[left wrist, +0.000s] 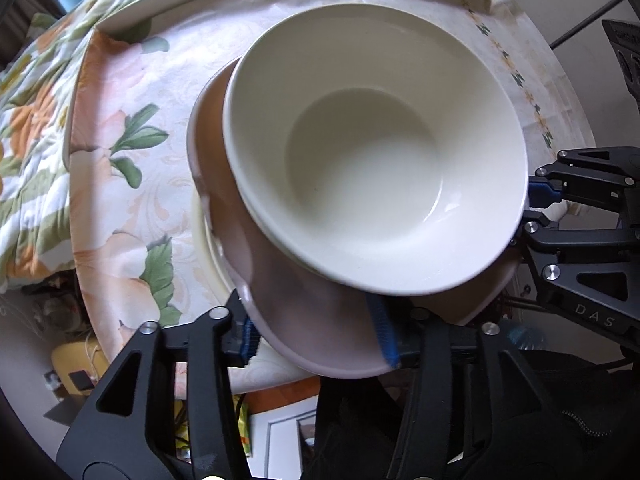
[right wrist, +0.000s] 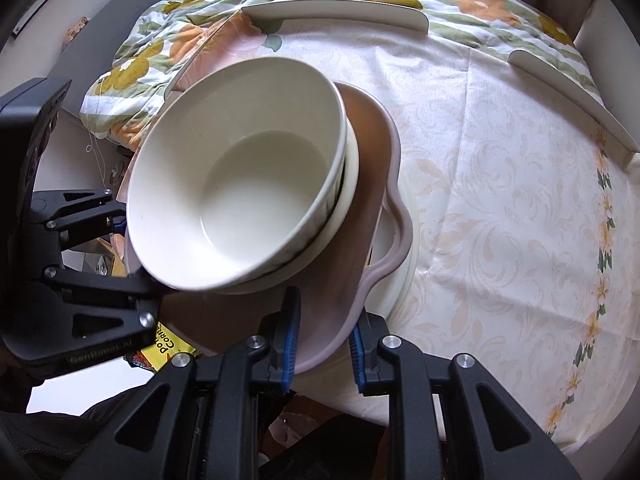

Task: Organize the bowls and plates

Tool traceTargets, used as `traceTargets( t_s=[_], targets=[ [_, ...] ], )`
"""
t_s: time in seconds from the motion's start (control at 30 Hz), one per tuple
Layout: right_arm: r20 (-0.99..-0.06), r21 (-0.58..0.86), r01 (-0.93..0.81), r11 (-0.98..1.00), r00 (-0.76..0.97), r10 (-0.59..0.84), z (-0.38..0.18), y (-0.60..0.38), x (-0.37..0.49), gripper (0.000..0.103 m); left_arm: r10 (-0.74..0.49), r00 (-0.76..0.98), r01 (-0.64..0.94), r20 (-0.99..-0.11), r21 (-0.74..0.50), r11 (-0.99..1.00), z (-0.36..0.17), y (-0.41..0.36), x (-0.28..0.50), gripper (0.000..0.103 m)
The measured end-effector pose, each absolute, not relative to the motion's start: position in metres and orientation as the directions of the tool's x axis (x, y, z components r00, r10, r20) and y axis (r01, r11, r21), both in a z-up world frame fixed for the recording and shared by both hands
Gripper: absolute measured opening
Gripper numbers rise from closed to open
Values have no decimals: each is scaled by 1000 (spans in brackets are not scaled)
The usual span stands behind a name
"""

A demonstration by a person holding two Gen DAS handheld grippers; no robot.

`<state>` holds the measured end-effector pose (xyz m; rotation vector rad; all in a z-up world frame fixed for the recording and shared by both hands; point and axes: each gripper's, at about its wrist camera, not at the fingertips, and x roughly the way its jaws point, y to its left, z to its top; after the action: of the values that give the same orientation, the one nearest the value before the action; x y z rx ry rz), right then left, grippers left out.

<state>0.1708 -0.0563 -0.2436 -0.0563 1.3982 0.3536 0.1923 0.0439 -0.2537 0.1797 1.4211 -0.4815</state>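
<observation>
A stack of dishes sits at the near edge of the table, which is covered by a pale floral-patterned tablecloth (right wrist: 500, 208). At the bottom lies a cream round plate (right wrist: 406, 280), only a sliver of it showing. On it rests a mauve-pink plate with a wavy scalloped rim (left wrist: 280, 292), and on that two cream ceramic bowls nested one inside the other, the upper bowl (left wrist: 376, 160) sitting a little askew in the lower bowl (right wrist: 348, 208).

On the left side of the stack, the left gripper (left wrist: 316, 340) has its blue-padded fingers (left wrist: 382, 332) set either side of the pink plate's rim, closed on it as far as I can see. On the right side, the right gripper (right wrist: 324, 344) likewise straddles the same rim with its blue pads (right wrist: 290, 340), one above and one below, pinching the plate.

Along the far edge of the table, low white curved guard pieces (right wrist: 332, 10) stand on the cloth, with a flowered orange-and-green quilt (left wrist: 28, 92) bunched beyond them.
</observation>
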Motion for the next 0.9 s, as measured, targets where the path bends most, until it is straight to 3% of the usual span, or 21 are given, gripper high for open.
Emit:
traceTargets(
  t_s=[0.07, 0.1, 0.2, 0.27, 0.6, 0.77, 0.9],
  targets=[
    [-970, 175, -278, 945, 118, 214, -242, -56, 170, 24, -222, 61, 432, -973, -175, 885, -252, 40, 193, 61],
    [-969, 180, -276, 944, 115, 219, -242, -56, 169, 30, -229, 56, 439, -972, -182, 880, -251, 38, 192, 65],
    [-971, 170, -260, 950, 118, 206, -240, -60, 170, 45, -199, 71, 454, -977, -146, 879, -248, 33, 191, 70],
    [-970, 182, -243, 953, 118, 215, -238, -64, 170, 47, -190, 76, 449, -979, -136, 883, -245, 34, 191, 76],
    [-959, 187, -168, 968, 185, 217, -208, -73, 146, 48, -183, 151, 399, -971, -109, 910, -212, 56, 173, 76],
    [-937, 163, -188, 968, 277, 212, -172, -78, 118, 48, -177, 288, 331, -941, -76, 941, -168, 67, 140, 76],
    [-889, 125, -216, 968, 410, 206, -123, -91, 84, 48, -177, 463, 256, -869, -61, 965, -113, 65, 105, 76]
  ],
)
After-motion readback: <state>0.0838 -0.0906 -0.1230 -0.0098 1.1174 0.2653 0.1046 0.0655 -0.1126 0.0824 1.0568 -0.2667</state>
